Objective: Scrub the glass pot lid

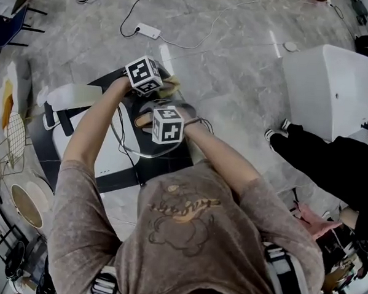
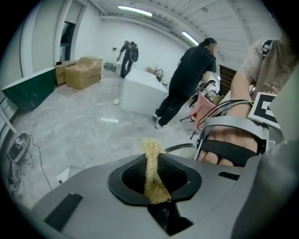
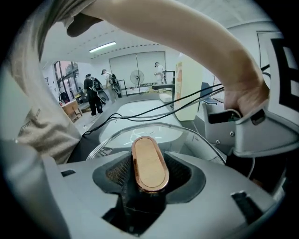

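Observation:
In the right gripper view, the glass pot lid [image 3: 187, 134] arches in front of my right gripper [image 3: 148, 164], which is shut on the lid's oval wood-coloured handle [image 3: 149, 162]. In the head view, the lid [image 1: 127, 148] is held above the dark worktop, under the right gripper [image 1: 149, 121]. My left gripper [image 2: 152, 163] is shut on a strip of yellow-tan scrub pad [image 2: 151, 156] that sticks out past the jaws. The head view shows the left gripper [image 1: 162, 87] with the pad [image 1: 171, 85] at the lid's far edge. The lid's rim [image 2: 180, 148] curves just beyond the pad.
A white basin-like unit [image 1: 76, 97] lies on the dark worktop [image 1: 118, 177] under the lid. A large white box [image 1: 334, 90] stands on the floor at right with a person in black [image 1: 331, 160] beside it. Wire racks [image 1: 9, 140] and a power strip [image 1: 147, 31] are at left and top.

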### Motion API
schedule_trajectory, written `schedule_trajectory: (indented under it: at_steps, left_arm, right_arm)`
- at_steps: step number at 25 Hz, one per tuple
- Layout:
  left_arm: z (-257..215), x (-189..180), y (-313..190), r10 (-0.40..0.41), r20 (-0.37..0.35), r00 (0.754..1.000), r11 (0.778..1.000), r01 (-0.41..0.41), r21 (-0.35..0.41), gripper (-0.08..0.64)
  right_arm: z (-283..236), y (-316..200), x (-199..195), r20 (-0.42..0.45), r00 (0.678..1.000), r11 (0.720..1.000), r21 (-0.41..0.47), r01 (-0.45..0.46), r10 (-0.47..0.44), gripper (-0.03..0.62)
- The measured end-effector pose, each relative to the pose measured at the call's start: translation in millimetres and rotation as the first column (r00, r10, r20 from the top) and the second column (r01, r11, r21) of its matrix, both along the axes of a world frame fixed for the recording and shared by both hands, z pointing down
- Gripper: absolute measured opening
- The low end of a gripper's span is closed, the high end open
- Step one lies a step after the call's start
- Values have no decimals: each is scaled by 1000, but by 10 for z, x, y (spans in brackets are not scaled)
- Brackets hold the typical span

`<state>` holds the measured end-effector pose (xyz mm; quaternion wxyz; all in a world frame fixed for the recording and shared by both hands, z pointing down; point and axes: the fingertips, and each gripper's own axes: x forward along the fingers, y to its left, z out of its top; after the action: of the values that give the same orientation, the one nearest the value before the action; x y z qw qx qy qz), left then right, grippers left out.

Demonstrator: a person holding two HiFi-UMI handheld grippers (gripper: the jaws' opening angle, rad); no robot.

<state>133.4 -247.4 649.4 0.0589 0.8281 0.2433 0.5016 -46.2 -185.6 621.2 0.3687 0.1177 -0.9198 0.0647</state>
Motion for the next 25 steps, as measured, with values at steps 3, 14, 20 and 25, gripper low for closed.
schedule_trajectory:
  at_steps: [3, 14, 20, 25]
  left_arm:
    - [10, 55, 201, 98, -12, 995, 995, -98, -27, 66]
    - [10, 71, 624, 286, 62, 956, 949, -274, -153, 66]
    - [-10, 172, 588, 176, 70, 982, 971, -161, -177, 66]
    - [-279, 475, 241, -135, -92, 987, 982, 120, -148, 66]
  right_arm:
    - [12, 12, -6, -2, 1000, 1000, 4, 1, -1, 207]
    - [39, 24, -24, -17, 1000, 1000, 18, 7, -6, 201]
    - [40, 22, -32, -22, 1000, 1000, 20, -7, 8, 204]
    - [10, 4, -24, -15, 1000, 999, 25, -26, 26, 207]
